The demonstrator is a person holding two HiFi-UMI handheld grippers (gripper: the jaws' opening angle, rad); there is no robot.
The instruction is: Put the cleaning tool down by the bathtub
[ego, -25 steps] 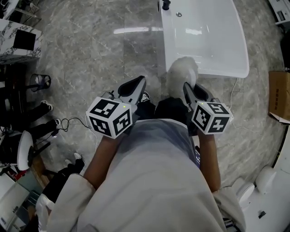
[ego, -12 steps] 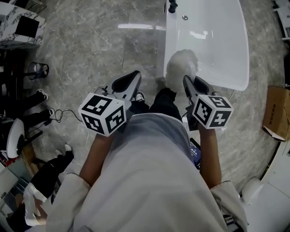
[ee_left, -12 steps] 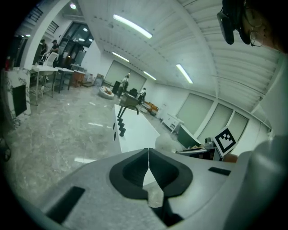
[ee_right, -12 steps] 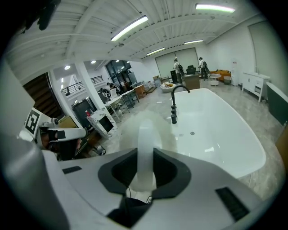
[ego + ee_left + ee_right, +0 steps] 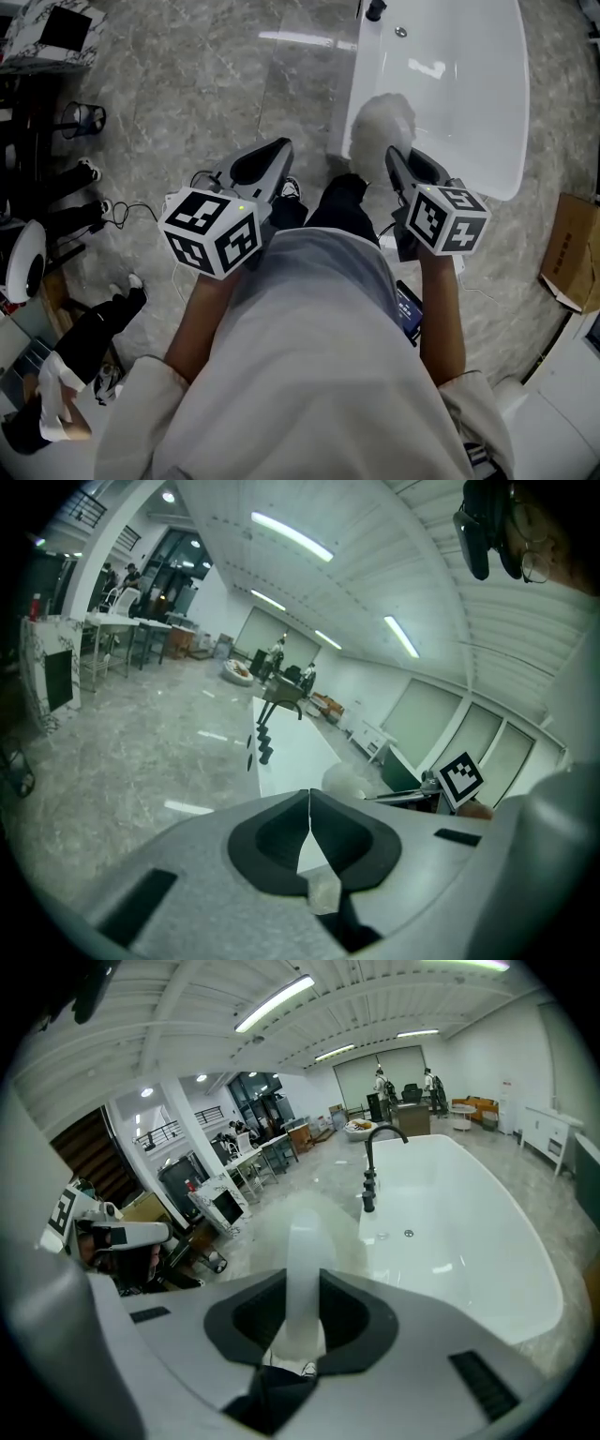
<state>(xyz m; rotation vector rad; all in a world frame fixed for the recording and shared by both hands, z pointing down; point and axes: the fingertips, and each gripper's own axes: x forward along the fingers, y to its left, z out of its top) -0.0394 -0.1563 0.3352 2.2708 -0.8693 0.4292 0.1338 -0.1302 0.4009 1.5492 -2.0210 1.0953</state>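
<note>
Duster handle (image 5: 303, 1237) clamped in right tongs (image 5: 303, 1279), hidden from head view.

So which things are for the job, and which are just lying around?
For the job: fluffy white duster, clamped in the right gripper; glossy white bathtub.
Just lying about: brown cardboard box; black cable on the floor.

A grey marbled stone floor (image 5: 187, 75) carries a white oval bathtub (image 5: 459, 122) at upper right, a brown cardboard box (image 5: 572, 248) at the right edge, and a black wire basket (image 5: 82, 119) and thin black cable (image 5: 141, 211) at left.
</note>
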